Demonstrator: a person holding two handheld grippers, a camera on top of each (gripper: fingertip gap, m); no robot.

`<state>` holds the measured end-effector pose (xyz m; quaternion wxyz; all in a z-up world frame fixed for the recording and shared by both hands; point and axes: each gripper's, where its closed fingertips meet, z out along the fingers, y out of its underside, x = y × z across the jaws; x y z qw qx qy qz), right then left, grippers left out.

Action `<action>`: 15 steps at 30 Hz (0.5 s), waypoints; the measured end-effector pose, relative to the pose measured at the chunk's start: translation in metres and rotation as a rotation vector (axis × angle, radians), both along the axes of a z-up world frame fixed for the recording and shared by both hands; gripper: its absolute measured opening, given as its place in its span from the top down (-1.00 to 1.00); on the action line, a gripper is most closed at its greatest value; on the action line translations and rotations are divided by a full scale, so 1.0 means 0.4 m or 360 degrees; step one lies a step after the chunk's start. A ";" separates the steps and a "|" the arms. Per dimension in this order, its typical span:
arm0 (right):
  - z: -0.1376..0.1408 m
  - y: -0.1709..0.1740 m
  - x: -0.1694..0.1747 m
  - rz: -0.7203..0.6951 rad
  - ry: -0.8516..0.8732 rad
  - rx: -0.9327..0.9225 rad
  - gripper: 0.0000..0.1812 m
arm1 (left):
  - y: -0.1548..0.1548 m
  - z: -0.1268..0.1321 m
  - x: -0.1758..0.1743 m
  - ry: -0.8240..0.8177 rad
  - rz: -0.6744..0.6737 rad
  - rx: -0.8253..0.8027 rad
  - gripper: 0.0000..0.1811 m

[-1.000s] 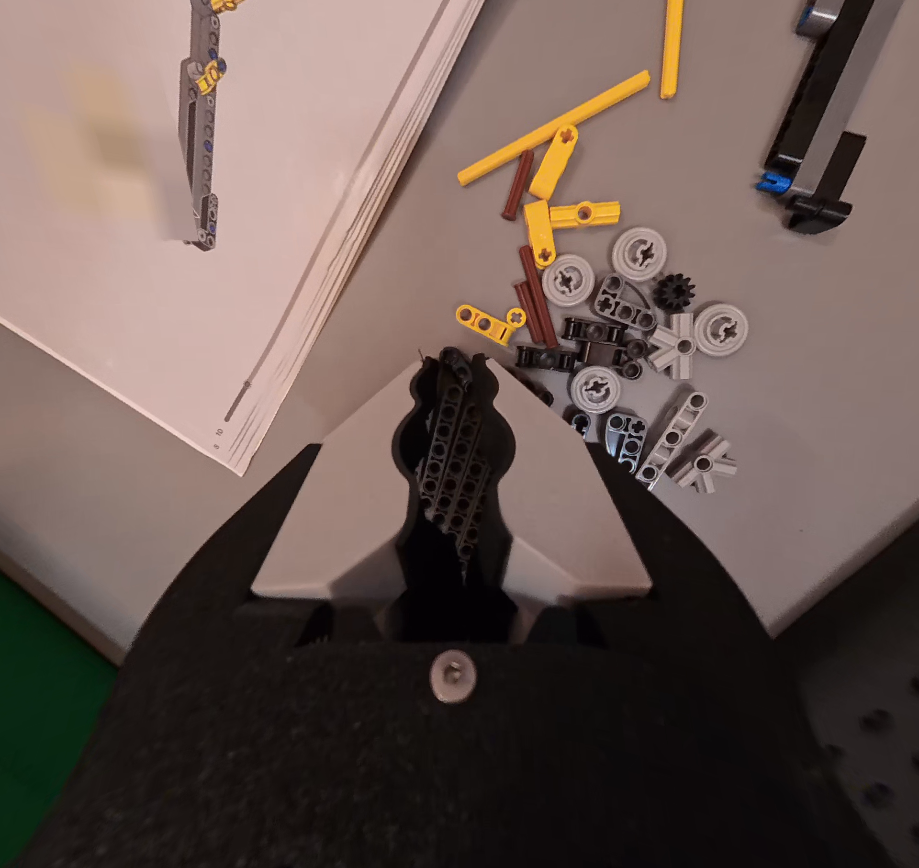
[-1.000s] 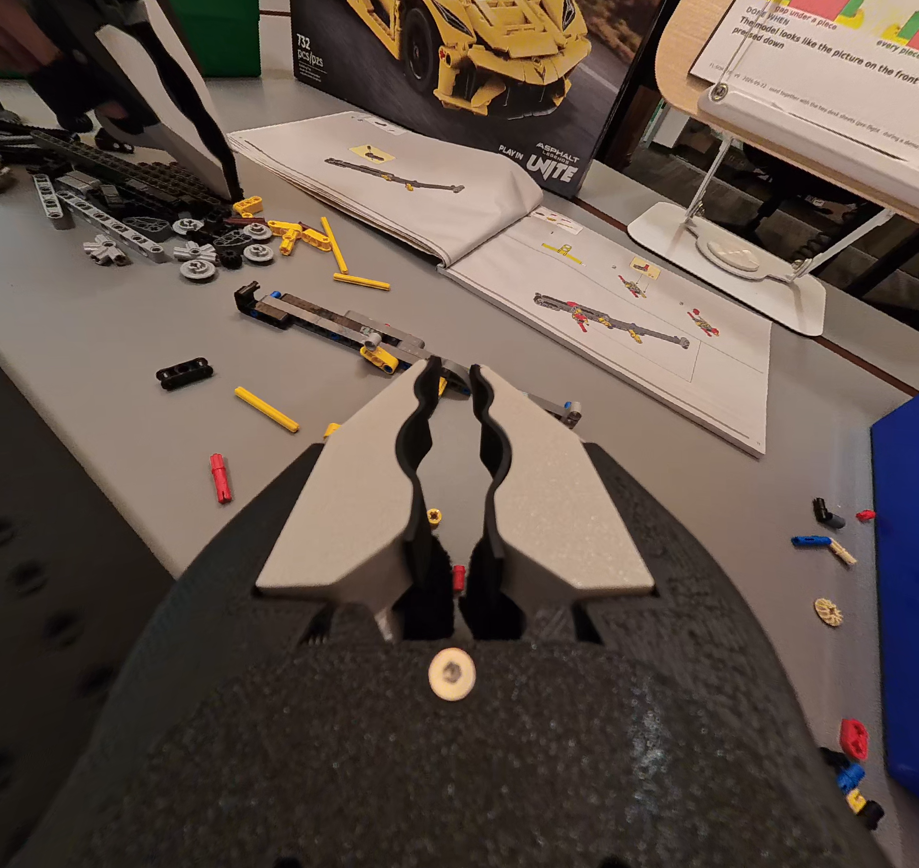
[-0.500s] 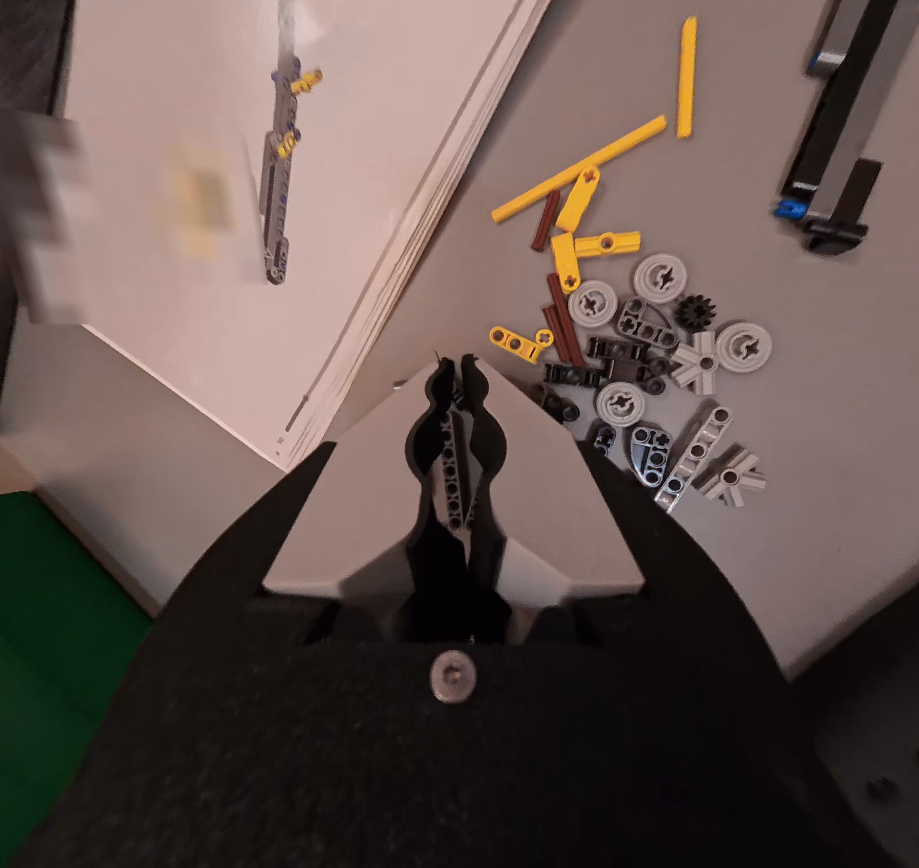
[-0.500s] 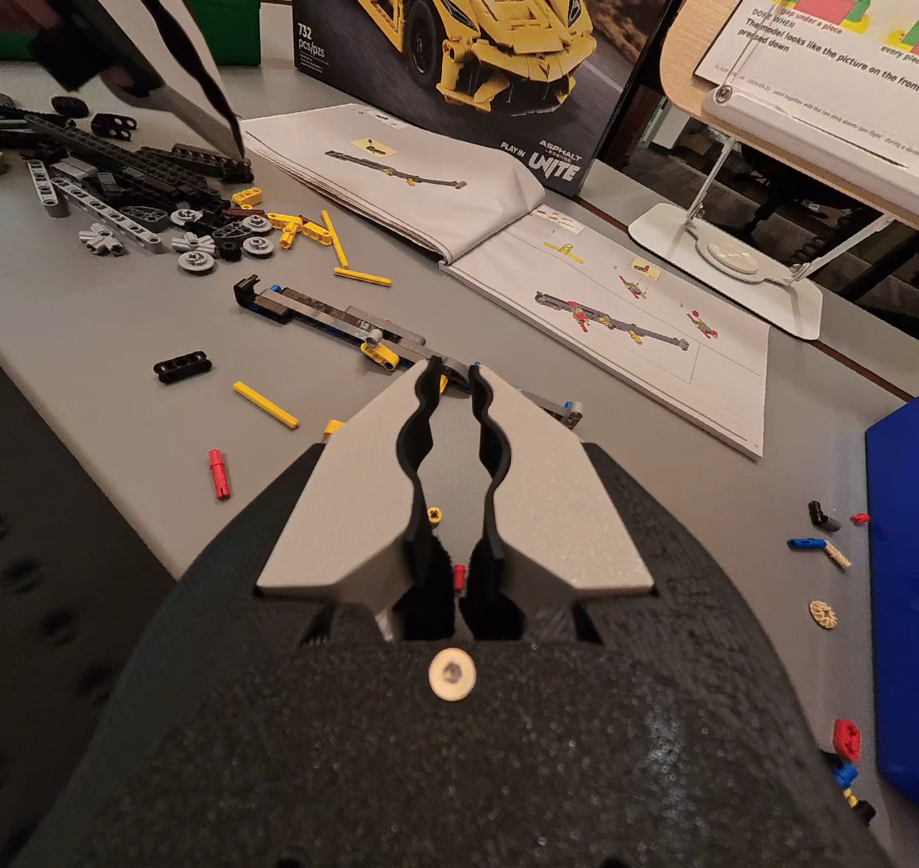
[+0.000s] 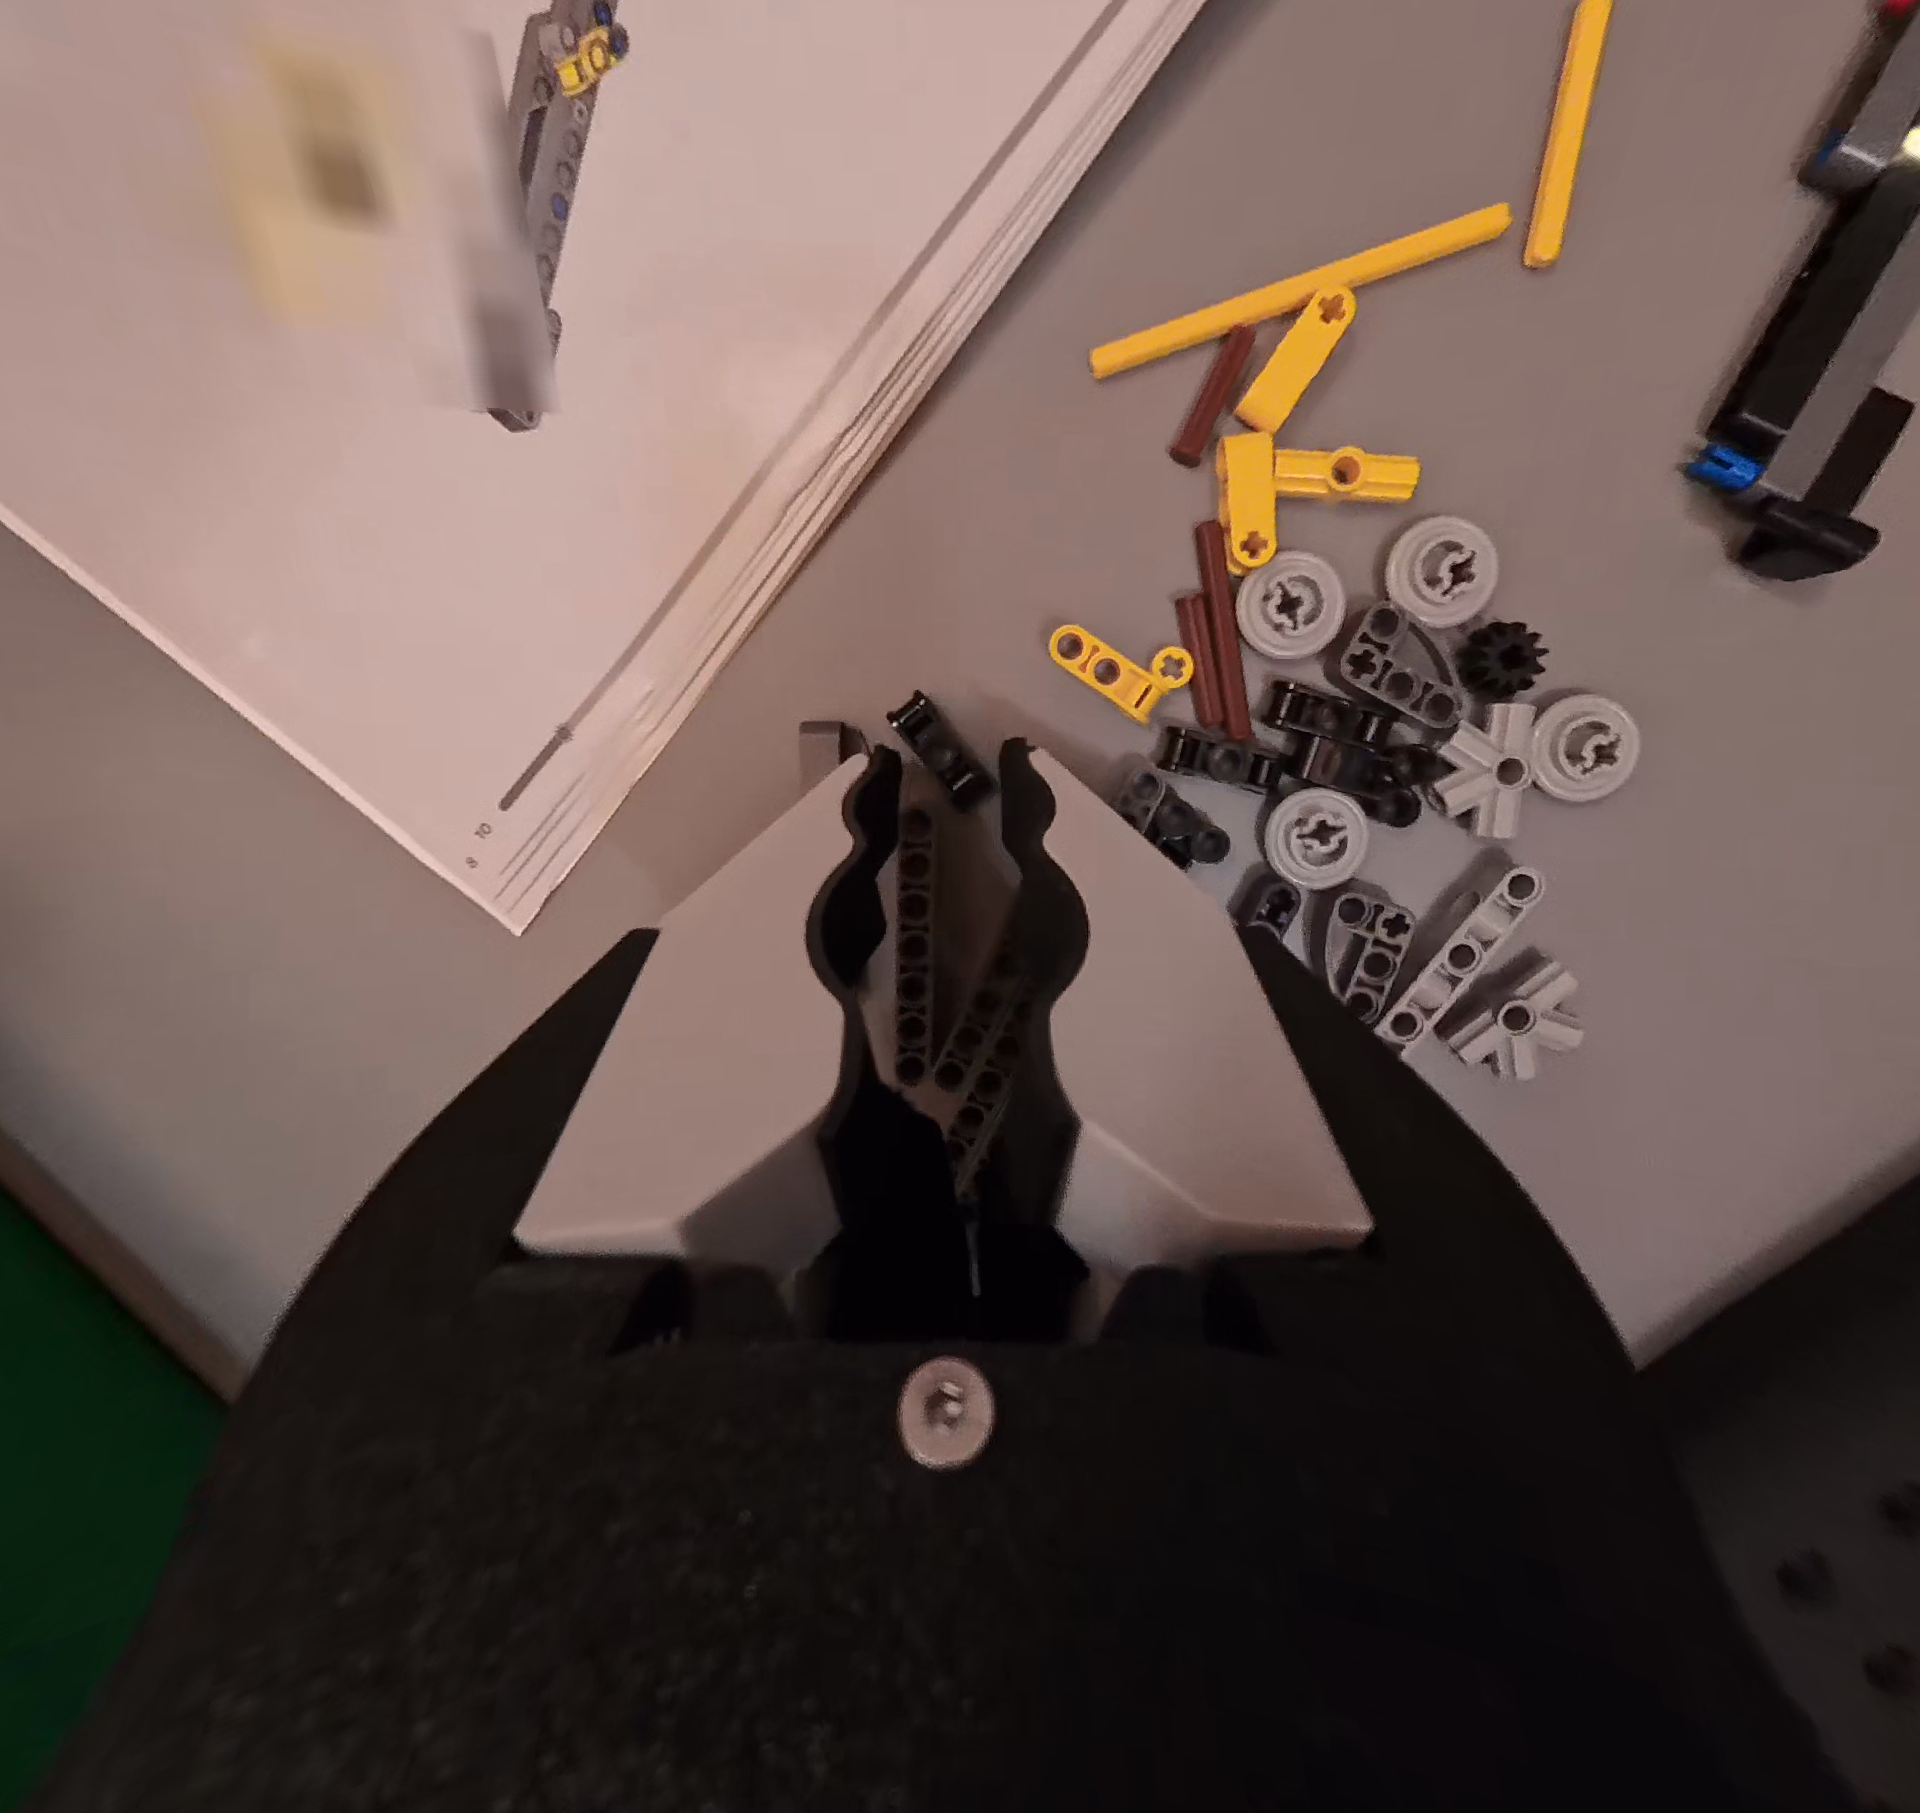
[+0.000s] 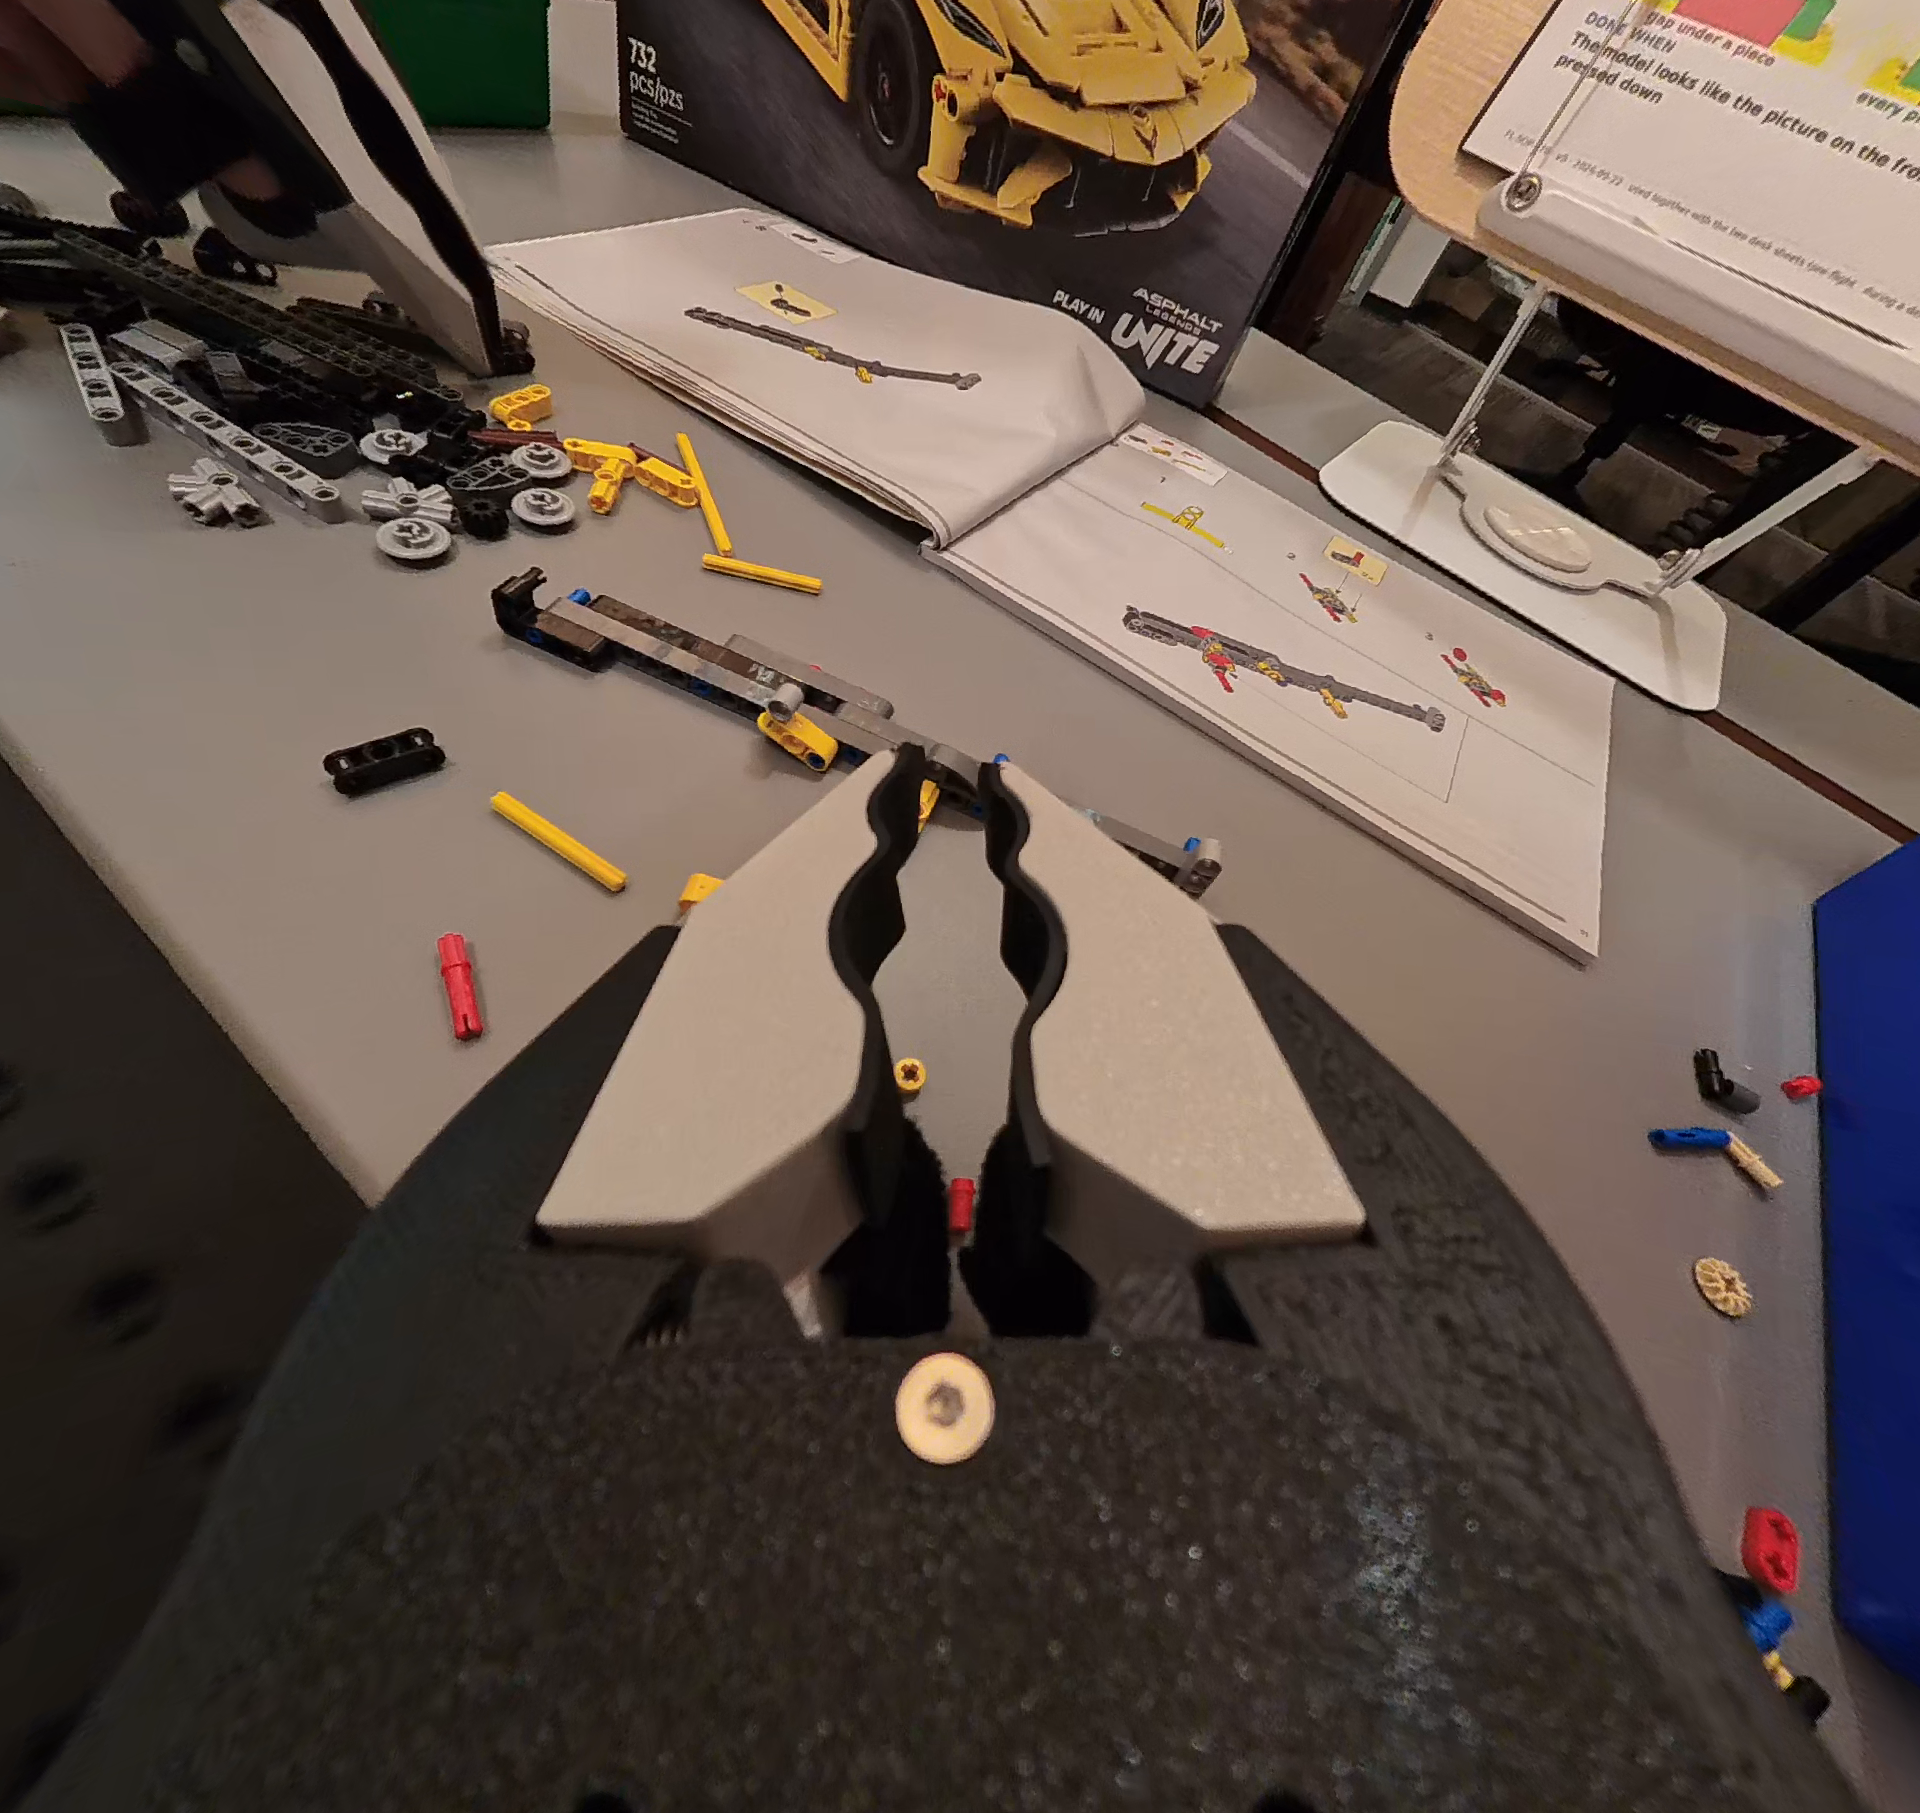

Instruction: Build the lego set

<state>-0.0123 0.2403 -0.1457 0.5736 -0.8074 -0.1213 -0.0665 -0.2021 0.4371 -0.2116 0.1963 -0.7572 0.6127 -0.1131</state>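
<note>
Grey-and-black right tongs (image 6: pixel 943 776): jaws a narrow gap apart, gripping nothing, tips low over the grey bench (image 6: pixel 260 724). Seen on the bench through the gap: a small yellow bush (image 6: pixel 909 1075) and, nearer the hinge, a red pin (image 6: pixel 962 1200).

Just beyond the tips: the partly built beam assembly (image 6: pixel 707 667), long, dark grey and black with blue pins and a yellow connector, lying flat and running off to the left.

Left of it, loose on the bench: a red pin (image 6: pixel 458 984), a yellow axle (image 6: pixel 557 841), a black connector (image 6: pixel 383 755).

Right side: scattered small pins (image 6: pixel 1704 1135) near a blue mat (image 6: pixel 1870 1244).

Farther: open instruction booklet (image 6: pixel 1299 641); beyond it the set's box (image 6: pixel 987 101) showing a yellow car, and a document stand (image 6: pixel 1538 537).

Far left: parts pile of grey pulleys (image 5: pixel 1439 570), yellow axles (image 5: pixel 1299 293), brown axles (image 5: pixel 1210 636), grey and black connectors (image 5: pixel 1221 757).

Left tongs (image 5: pixel 940 761): jaws parted, gripping nothing, held over dark perforated beams (image 5: pixel 914 953) that lie on the bench at the edge of the pile; a short black connector (image 5: pixel 940 750) shows between the tips. The booklet's corner lies just to the left.
</note>
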 end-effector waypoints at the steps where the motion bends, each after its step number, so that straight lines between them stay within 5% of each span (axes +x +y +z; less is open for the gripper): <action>1: 0.000 0.000 0.000 0.0000 0.0000 0.0000 0.88 | 0.001 -0.007 0.000 0.0018 0.0008 -0.0003 0.80; 10: 0.000 0.000 0.002 -0.0005 0.0001 0.0002 0.88 | -0.011 0.059 0.052 -0.0132 -0.0119 0.0188 0.94; 15: 0.004 0.001 0.014 -0.0034 0.0033 0.0018 0.90 | -0.177 0.114 0.099 -0.0337 -0.0404 -0.0008 0.93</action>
